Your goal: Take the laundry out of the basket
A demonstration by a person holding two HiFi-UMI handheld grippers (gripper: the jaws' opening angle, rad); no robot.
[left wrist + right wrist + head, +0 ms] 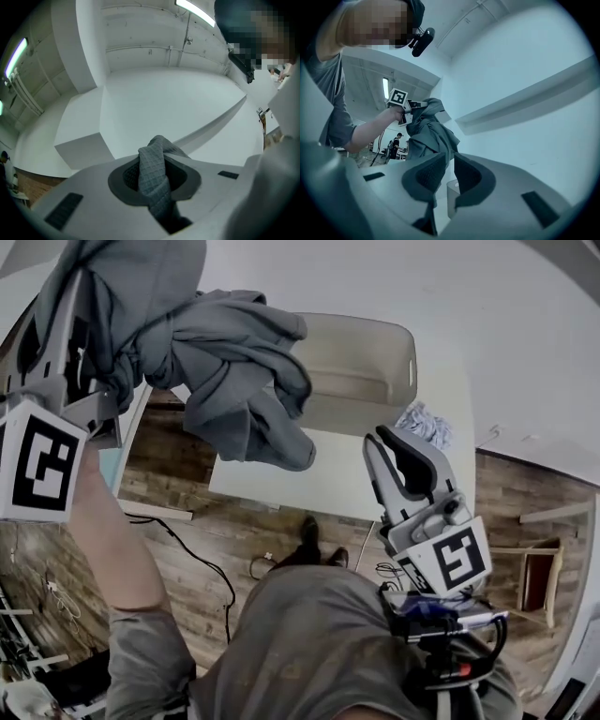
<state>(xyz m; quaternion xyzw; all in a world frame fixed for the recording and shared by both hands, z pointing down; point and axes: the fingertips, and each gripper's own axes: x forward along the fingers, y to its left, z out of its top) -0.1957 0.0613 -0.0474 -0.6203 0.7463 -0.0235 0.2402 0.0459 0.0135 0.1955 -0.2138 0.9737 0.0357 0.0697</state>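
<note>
1. White counter (337, 479), centre of head view.
2. Beige basket (361, 367) on it, upper centre.
3. Grey garment (225, 371) hangs upper left, out of basket.
4. Left gripper (157, 180): jaws pinching garment.
5. Right gripper (451, 176): jaws w/ narrow gap, empty.

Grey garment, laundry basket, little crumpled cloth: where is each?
Grey garment (239, 371): head view, bunched middle folds.
Laundry basket (361, 352): head view, inner back wall.
Crumpled cloth (424, 424): head view, its centre.
</note>
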